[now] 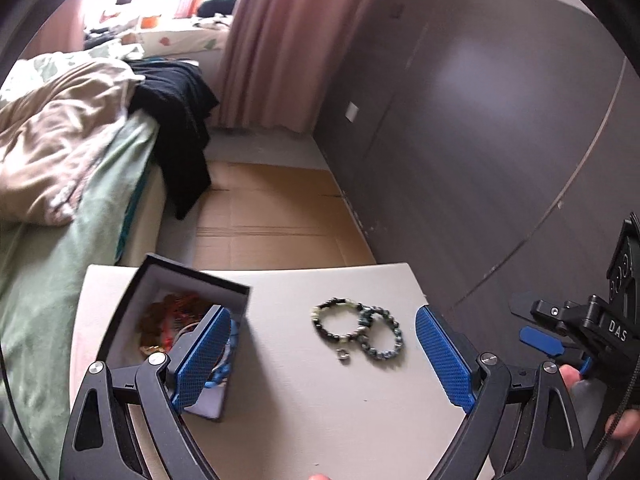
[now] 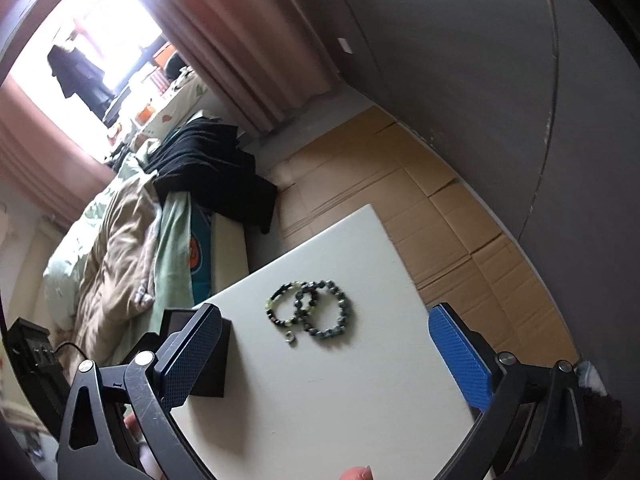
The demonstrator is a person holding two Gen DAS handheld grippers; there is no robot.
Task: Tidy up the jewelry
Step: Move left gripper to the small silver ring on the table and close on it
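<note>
Two beaded bracelets lie overlapping on the white table (image 1: 320, 420): a dark one with pale green beads and a small charm (image 1: 335, 322), and a blue-grey one (image 1: 382, 334). They also show in the right wrist view (image 2: 286, 308) (image 2: 330, 316). A dark open jewelry box (image 1: 176, 320) with gold and red pieces inside stands at the table's left; its outer wall shows in the right wrist view (image 2: 212, 360). My left gripper (image 1: 322, 348) is open and empty above the table, just short of the bracelets. My right gripper (image 2: 326, 354) is open and empty, also short of them.
A bed (image 1: 60, 152) with rumpled bedding and black clothes (image 1: 180, 120) lies left of the table. Flattened cardboard (image 1: 272, 216) covers the floor beyond. A dark grey wardrobe wall (image 1: 480, 120) runs along the right. The right gripper's body (image 1: 580, 328) shows at the left view's right edge.
</note>
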